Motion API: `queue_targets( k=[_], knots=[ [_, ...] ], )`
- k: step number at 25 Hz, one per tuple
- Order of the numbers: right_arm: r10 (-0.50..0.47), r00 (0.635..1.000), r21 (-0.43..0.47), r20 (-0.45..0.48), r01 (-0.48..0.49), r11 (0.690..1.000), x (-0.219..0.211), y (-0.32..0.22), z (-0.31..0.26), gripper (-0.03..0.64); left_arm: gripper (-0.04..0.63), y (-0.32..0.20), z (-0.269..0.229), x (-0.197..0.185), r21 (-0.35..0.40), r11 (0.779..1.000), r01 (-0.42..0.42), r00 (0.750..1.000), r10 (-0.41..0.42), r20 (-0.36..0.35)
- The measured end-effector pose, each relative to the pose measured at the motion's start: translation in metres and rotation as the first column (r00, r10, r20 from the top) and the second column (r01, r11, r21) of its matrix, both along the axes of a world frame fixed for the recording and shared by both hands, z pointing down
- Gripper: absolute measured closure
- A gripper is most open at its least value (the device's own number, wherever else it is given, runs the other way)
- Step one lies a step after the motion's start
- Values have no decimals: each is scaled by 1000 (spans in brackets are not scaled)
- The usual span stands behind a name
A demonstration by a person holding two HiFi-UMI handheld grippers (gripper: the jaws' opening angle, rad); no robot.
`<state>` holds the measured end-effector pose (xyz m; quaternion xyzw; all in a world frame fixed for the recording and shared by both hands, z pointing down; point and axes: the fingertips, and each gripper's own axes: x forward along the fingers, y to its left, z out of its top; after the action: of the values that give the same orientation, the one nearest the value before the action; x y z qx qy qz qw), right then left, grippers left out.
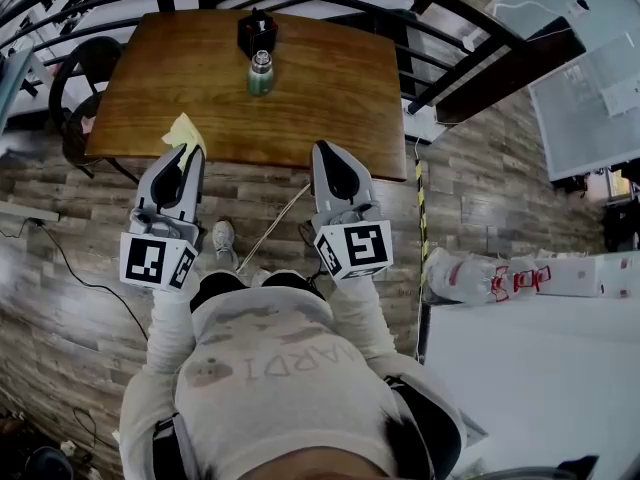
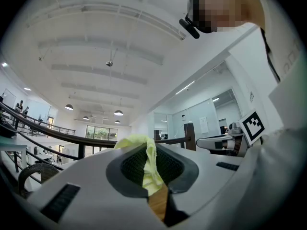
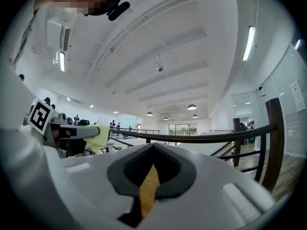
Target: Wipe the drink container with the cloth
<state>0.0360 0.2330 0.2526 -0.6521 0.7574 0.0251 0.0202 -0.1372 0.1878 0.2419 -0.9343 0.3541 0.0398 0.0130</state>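
My left gripper (image 1: 184, 154) has its fingers clamped on the cloth (image 1: 184, 132); the right gripper (image 1: 327, 154) fingers look pressed together and empty. The bottle (image 1: 260, 73) stands well ahead on the worktop (image 1: 330, 93), so I'd steady it with the right, then wipe its side.

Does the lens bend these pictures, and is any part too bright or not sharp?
Head view: even light, lines bow toward the edges, the bottle on the table is clear. Left gripper view: black rounded corners, a bright ceiling, the near cloth looks soft. Right gripper view: the same black corners, the railing curves, the strip lamp glares.
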Motion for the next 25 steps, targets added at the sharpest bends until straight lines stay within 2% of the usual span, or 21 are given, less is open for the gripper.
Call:
queue_targets(
  k=[15, 25],
  knots=[
    [76, 997, 5, 24, -76, 997, 20, -98, -5, 606, 565, -108, -8, 28, 6, 996, -93, 996, 93, 17],
    [130, 991, 4, 19, -130, 991, 17, -159, -2, 606, 565, -177, -6, 32, 8, 987, -162, 987, 162, 18]
  ],
)
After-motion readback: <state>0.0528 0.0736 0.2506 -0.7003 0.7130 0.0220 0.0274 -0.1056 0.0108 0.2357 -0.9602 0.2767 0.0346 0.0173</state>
